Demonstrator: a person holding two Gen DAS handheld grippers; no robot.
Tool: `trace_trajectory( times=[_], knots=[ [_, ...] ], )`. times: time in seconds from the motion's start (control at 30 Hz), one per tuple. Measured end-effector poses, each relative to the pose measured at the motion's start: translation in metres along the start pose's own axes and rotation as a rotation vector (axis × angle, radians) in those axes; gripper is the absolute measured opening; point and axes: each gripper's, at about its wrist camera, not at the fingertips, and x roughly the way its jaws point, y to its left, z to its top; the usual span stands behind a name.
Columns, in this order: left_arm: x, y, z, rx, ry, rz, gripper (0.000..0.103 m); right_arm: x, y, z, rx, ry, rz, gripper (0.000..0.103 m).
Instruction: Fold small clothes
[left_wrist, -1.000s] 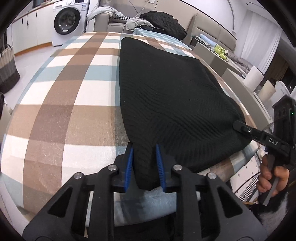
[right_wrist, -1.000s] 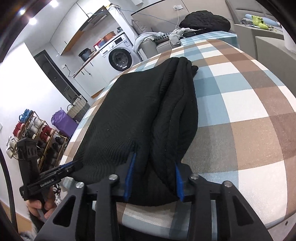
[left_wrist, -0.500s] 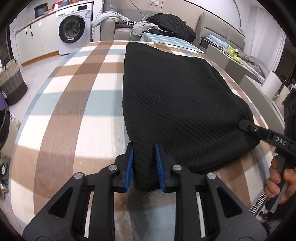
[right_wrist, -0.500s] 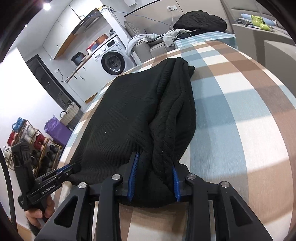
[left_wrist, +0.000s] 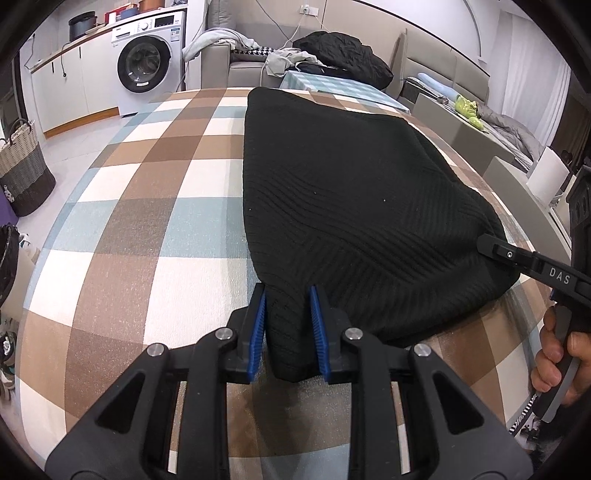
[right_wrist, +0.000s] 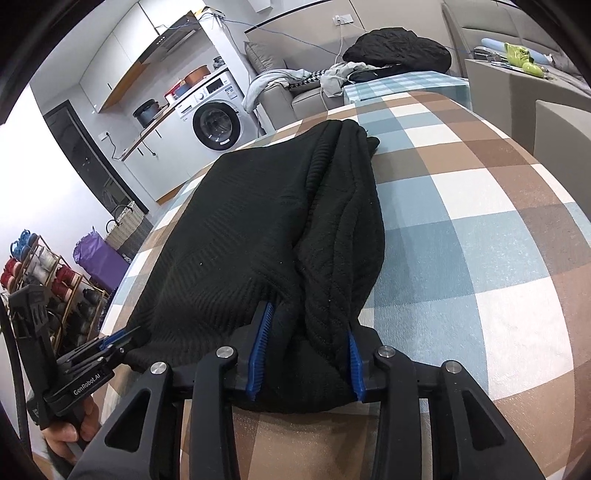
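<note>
- Both views now show more cloth below the claws than a second ago: the pair has carried the knit's near edge forward over the table.
- Left wrist: left claw (left_wrist: 287, 328) pinches the near left corner of the black knit (left_wrist: 351, 206); its long axis runs away from the claw across the checked cloth (left_wrist: 147, 229).
- Right wrist: right claw (right_wrist: 306, 356) pinches a thicker bunch at the near right corner; the knit (right_wrist: 251, 236) stretches ahead and leftward, and the left claw (right_wrist: 122, 341) bites the same near edge.

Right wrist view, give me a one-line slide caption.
Right hand-held gripper clamps the bunched near edge of a black knit garment on a checked tablecloth.
</note>
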Motion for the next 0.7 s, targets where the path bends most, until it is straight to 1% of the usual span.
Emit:
trace_trajectory(
  times=[0.1, 0.3, 0.43, 0.47, 0.53, 0.57, 0.63, 0.7],
  knots=[
    [-0.002, -0.001, -0.001, 0.008, -0.008, 0.008, 0.02, 0.0, 0.001, 0.0, -0.005, 0.0, -0.009, 0.038],
    [-0.006, -0.003, -0.003, 0.028, -0.028, 0.024, 0.02, 0.001, 0.004, 0.001, -0.032, -0.003, -0.035, 0.046],
    [-0.007, -0.002, -0.004, 0.029, -0.03, 0.026, 0.022, 0.002, 0.003, 0.002, -0.031, 0.002, -0.052, 0.055],
    [-0.009, -0.002, -0.005, 0.031, -0.033, 0.031, 0.025, 0.002, 0.002, 0.002, -0.029, 0.004, -0.05, 0.056],
    [-0.014, -0.001, -0.006, 0.036, -0.044, 0.044, 0.029, -0.001, 0.0, 0.003, -0.024, 0.001, -0.053, 0.064],
    [-0.018, 0.0, -0.007, 0.037, -0.052, 0.045, 0.032, -0.003, 0.0, 0.003, -0.023, -0.002, -0.057, 0.067],
    [-0.027, 0.002, -0.01, 0.04, -0.076, 0.05, 0.047, -0.009, 0.0, 0.002, -0.029, -0.018, -0.071, 0.076],
    [-0.039, 0.003, -0.014, 0.043, -0.115, 0.056, 0.075, -0.019, 0.004, -0.001, -0.061, -0.049, -0.086, 0.093]
  ],
)
